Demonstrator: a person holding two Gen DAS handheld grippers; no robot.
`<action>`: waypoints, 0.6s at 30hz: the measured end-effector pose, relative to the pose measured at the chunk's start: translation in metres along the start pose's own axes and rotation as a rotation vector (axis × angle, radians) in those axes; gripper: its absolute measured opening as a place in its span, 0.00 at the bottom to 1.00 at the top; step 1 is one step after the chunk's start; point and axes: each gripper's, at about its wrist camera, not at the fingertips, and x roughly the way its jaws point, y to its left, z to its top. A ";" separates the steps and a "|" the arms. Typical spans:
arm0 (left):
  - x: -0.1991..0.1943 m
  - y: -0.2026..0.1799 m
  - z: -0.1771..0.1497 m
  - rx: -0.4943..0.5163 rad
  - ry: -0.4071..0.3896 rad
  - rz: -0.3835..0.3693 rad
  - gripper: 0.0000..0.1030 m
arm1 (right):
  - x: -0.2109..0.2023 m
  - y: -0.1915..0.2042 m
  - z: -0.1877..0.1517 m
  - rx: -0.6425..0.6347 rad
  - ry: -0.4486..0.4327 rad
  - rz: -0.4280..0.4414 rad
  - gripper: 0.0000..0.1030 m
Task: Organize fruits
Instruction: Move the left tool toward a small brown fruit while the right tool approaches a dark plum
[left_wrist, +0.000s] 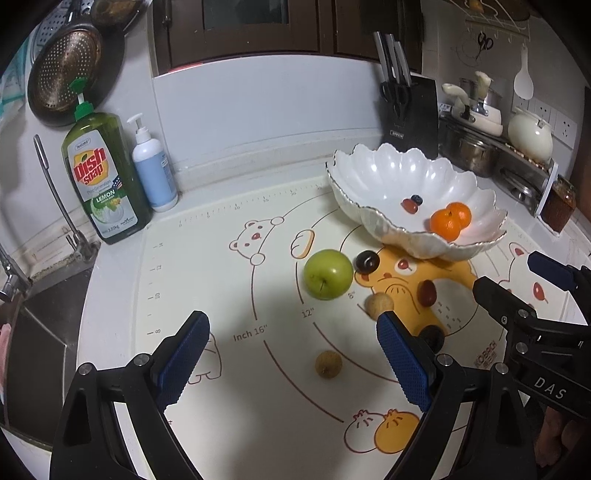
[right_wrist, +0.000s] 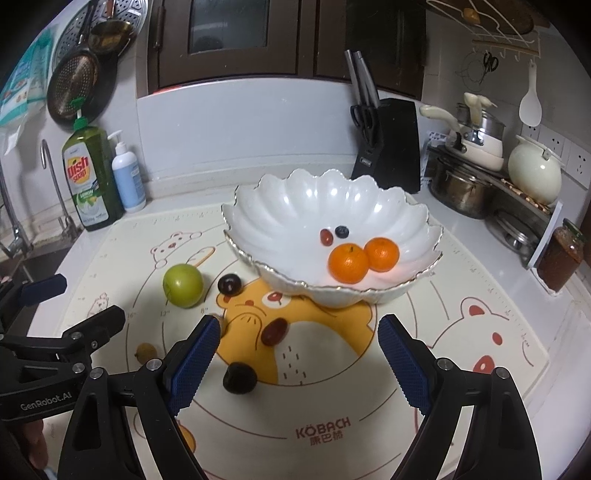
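A white scalloped bowl (right_wrist: 295, 210) (left_wrist: 388, 173) holds two oranges (right_wrist: 349, 263) (left_wrist: 448, 219), a red date (right_wrist: 326, 236) and a blueberry (right_wrist: 341, 231). On the mat in front of it lie a green apple (left_wrist: 328, 274) (right_wrist: 183, 285), a dark cherry (left_wrist: 366, 261) (right_wrist: 229, 284), a red jujube (left_wrist: 427, 292) (right_wrist: 275, 331), a dark plum (right_wrist: 240, 377) and two brown longans (left_wrist: 379, 305) (left_wrist: 328, 363). My left gripper (left_wrist: 291, 321) (right_wrist: 92, 295) hovers open over the nearer longan. My right gripper (right_wrist: 299, 325) (left_wrist: 504, 271) is open above the plum and jujube, holding nothing.
A cartoon baking mat (right_wrist: 332, 406) covers the counter. A dish soap bottle (left_wrist: 101, 177), a pump bottle (left_wrist: 153, 170) and a sink with a faucet (left_wrist: 55, 192) are at the left. A knife block (right_wrist: 388, 144), pots (right_wrist: 461, 188) and a jar (right_wrist: 561, 258) stand behind and to the right.
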 end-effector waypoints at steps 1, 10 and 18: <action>0.001 0.000 -0.002 0.003 0.002 0.002 0.90 | 0.001 0.001 -0.002 -0.001 0.004 0.004 0.85; 0.017 -0.001 -0.018 0.020 0.049 0.003 0.86 | 0.012 0.007 -0.018 -0.029 0.043 0.028 0.77; 0.031 -0.003 -0.028 0.023 0.086 0.000 0.82 | 0.023 0.009 -0.029 -0.042 0.076 0.055 0.71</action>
